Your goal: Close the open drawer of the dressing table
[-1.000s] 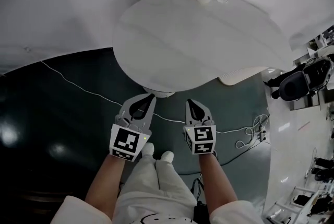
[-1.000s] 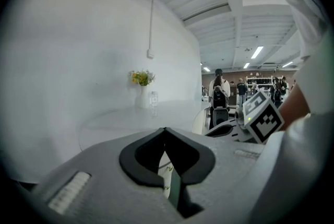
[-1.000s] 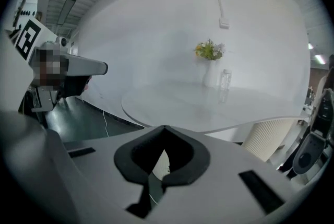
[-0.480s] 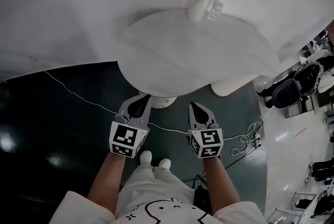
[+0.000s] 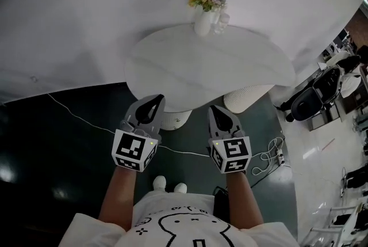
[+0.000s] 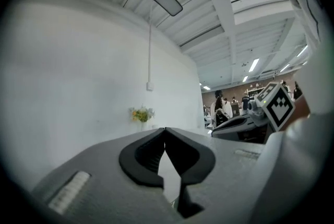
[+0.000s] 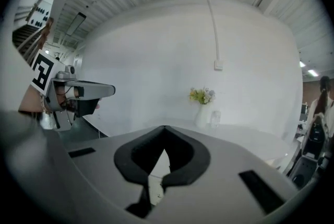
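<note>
No drawer or dressing table shows in any view. A round white table stands by the white wall and carries a white vase of flowers and a small glass. My left gripper and right gripper hang side by side over the dark floor, just short of the table's near edge. Both are shut with nothing between the jaws. In the left gripper view the left gripper points at the wall and the flowers. From the right gripper the vase is seen ahead.
A white cable crosses the dark floor to a power strip. The table's white pedestal foot and a ribbed white stool stand under the table. A black office chair is at the right. My white shoes are below.
The table and vase have slid up and farther off in the head view as the view drew back. Both grippers stay shut and have risen slightly.
</note>
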The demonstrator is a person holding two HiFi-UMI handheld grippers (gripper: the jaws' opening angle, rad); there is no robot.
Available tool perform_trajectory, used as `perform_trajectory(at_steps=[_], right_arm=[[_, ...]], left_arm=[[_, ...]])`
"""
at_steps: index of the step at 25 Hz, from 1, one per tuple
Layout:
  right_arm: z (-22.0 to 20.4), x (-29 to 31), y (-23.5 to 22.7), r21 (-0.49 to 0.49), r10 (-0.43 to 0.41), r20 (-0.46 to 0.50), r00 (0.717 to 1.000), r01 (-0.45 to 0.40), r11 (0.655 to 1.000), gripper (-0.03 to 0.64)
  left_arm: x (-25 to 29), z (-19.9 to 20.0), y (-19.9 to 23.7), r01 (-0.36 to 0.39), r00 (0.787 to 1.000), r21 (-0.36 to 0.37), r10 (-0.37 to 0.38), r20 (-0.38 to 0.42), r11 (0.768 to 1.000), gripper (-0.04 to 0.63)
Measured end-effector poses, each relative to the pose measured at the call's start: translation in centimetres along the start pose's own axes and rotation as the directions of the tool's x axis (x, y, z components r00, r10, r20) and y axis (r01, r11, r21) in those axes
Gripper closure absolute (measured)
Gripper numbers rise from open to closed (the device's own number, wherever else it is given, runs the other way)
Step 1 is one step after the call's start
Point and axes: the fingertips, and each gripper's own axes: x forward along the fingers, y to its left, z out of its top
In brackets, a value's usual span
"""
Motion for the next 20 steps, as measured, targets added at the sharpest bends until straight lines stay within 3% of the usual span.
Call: perform_trajectory(at_steps=[5, 14, 17, 20], right_arm=[[5.0, -1.7, -1.0, -0.076, -0.019, 0.096, 0.995, 0.026, 0.997, 0.621], [12.8, -5.4, -3.3, -0.099, -0.112, 0.277, 0.954, 0.145, 0.985, 0.62], [14.5, -6.2, -3.8, -0.045, -0.097, 0.345, 0.934, 0.12, 0.992, 0.62], [14.9, -7.9, -3.4, -0.048, -0.088, 0.351, 0.932, 0.112, 0.993, 0.62]], left_arm=[[0.5, 5.0, -0.5, 0.001, 0.996, 0.062, -0.007, 0.089, 0.998, 0.578], [-0.2, 11.0, 0.3, 0.001, 0.972, 0.072, -0.018, 0.236, 0.997, 0.577], [-0.3, 12.2, 0.8, -0.001, 0.962, 0.054, -0.014, 0.273, 0.999, 0.577], [-1.4, 13.3, 0.1, 0.002, 0.957, 0.046, -0.016, 0.289, 0.999, 0.577]])
